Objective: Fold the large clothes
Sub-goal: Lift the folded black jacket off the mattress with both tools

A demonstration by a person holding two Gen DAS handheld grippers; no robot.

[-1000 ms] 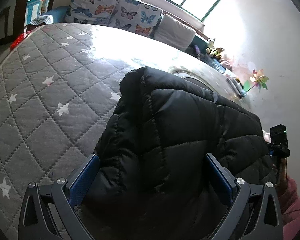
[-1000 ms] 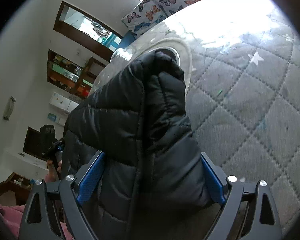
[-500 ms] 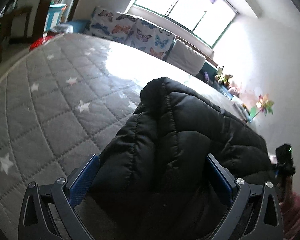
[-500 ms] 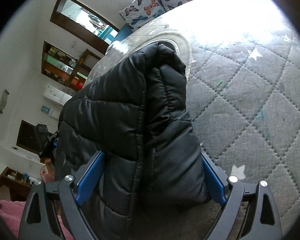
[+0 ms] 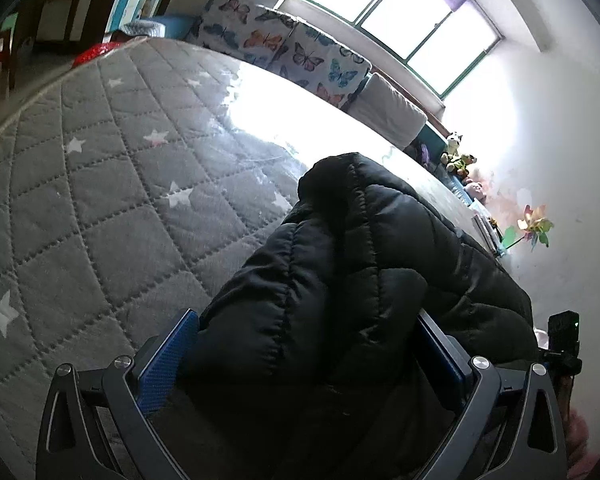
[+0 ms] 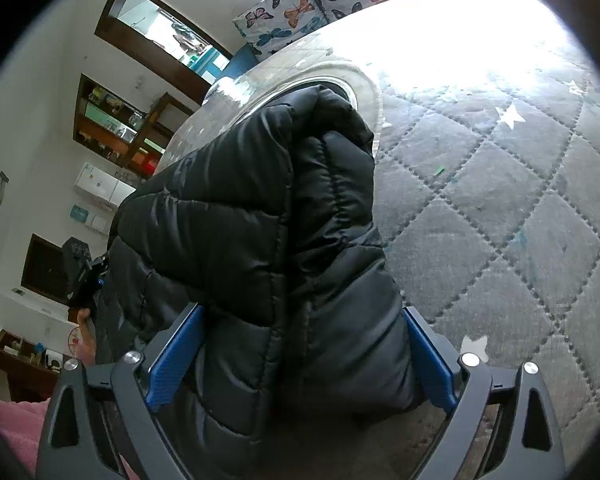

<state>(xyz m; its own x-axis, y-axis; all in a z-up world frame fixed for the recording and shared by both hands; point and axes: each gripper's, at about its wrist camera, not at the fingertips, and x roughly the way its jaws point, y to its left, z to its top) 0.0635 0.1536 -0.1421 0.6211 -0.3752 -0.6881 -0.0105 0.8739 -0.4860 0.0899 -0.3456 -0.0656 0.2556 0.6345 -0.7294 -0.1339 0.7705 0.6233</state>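
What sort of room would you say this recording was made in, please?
Most likely a bedroom at home: a grey star-quilted mattress, butterfly-print pillows under the window, and soft toys beside it.

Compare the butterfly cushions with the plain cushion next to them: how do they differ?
Print: the butterfly cushions carry coloured butterflies on white; the plain cushion is bare pale grey.
Count: two butterfly cushions show side by side; only one plain cushion.
Place: the butterfly cushions sit farther left along the bed's far edge; the plain cushion is on their right, nearer the soft toys.
Shared: all are propped along the far side of the quilted bed, under the window.
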